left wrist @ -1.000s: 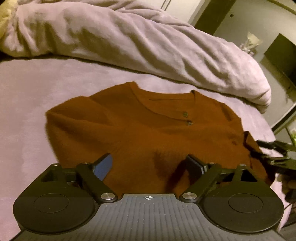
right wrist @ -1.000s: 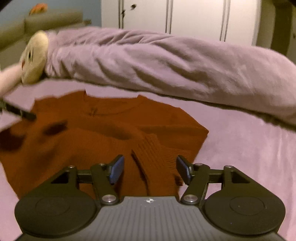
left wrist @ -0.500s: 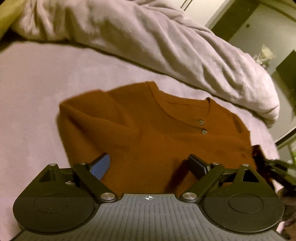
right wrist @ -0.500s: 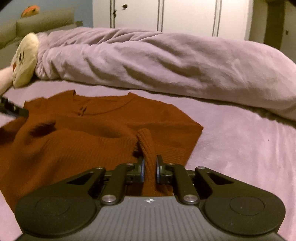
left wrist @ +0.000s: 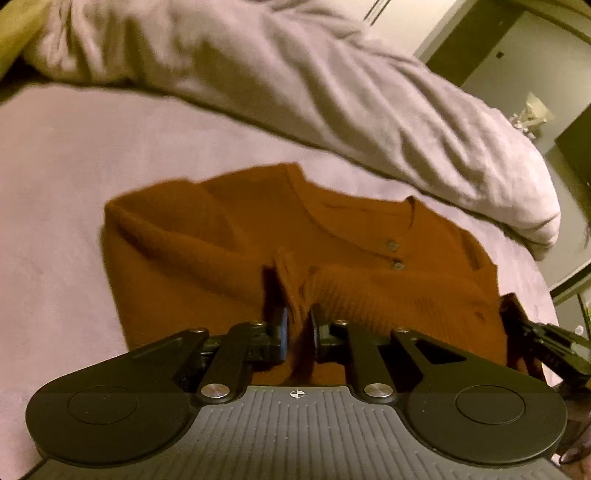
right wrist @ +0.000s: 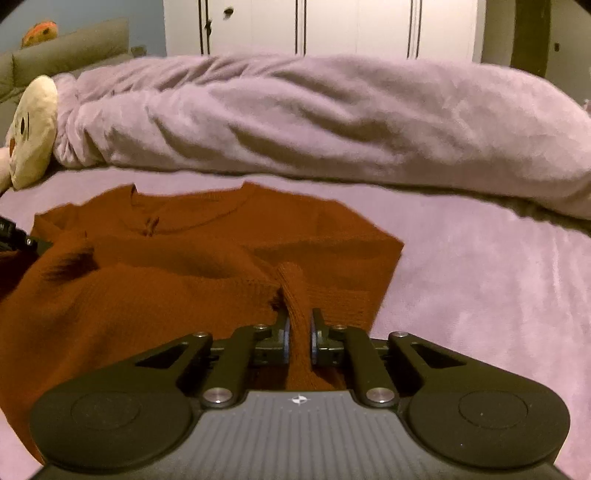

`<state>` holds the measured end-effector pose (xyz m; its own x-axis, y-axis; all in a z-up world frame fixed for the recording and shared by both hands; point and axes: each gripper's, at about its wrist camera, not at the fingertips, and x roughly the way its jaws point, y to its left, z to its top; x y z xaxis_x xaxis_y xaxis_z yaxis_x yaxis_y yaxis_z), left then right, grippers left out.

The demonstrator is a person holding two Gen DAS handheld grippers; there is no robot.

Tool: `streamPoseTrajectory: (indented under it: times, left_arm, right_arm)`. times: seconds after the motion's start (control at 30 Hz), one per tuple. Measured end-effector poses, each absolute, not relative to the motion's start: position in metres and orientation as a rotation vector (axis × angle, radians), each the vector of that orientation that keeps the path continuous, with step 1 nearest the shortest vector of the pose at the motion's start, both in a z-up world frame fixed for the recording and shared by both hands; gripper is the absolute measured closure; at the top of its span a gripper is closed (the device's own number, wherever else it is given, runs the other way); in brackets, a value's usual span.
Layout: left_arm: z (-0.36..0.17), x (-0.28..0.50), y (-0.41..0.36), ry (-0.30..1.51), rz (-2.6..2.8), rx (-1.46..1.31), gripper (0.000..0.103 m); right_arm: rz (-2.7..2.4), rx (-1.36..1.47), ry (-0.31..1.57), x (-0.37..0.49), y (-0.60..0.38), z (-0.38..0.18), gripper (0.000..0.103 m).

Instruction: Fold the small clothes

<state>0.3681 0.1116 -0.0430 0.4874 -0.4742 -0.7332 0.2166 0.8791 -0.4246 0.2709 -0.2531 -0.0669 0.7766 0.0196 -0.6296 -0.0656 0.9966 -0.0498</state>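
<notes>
A rust-brown knit sweater [left wrist: 229, 254] with two small buttons at the neckline lies on the lilac bed sheet [left wrist: 55, 184]. My left gripper [left wrist: 297, 321] is shut on a pinched fold of its near hem. My right gripper [right wrist: 298, 325] is shut on a ribbed fold of the hem at the sweater's [right wrist: 155, 269] right side. The right gripper also shows at the right edge of the left wrist view [left wrist: 554, 343]. The left gripper's tip shows at the left edge of the right wrist view [right wrist: 14, 236].
A bunched lilac duvet [right wrist: 314, 122] lies across the bed behind the sweater, also in the left wrist view [left wrist: 314, 81]. A cream plush toy [right wrist: 31, 129] sits at the far left. White wardrobe doors [right wrist: 332, 26] stand behind the bed.
My left gripper has closed on the sweater's hem. My right gripper closed on the hem half a second earlier and still holds it. The hem is pulled up at both grips.
</notes>
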Motion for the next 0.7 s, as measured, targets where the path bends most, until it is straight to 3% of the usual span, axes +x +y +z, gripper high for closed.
streamPoseTrajectory:
  times: [0.43,0.7]
  left_arm:
    - [0.066,0.347,0.13,0.644,-0.35,-0.193,0.095]
    - [0.03,0.388,0.127,0.716,-0.213,-0.167,0.095]
  right_arm:
    - [0.067,-0.063,0.386,0.243,-0.24,0.031,0.095]
    - [0.014,-0.093,0.396,0.322,-0.225,0.025,0.095]
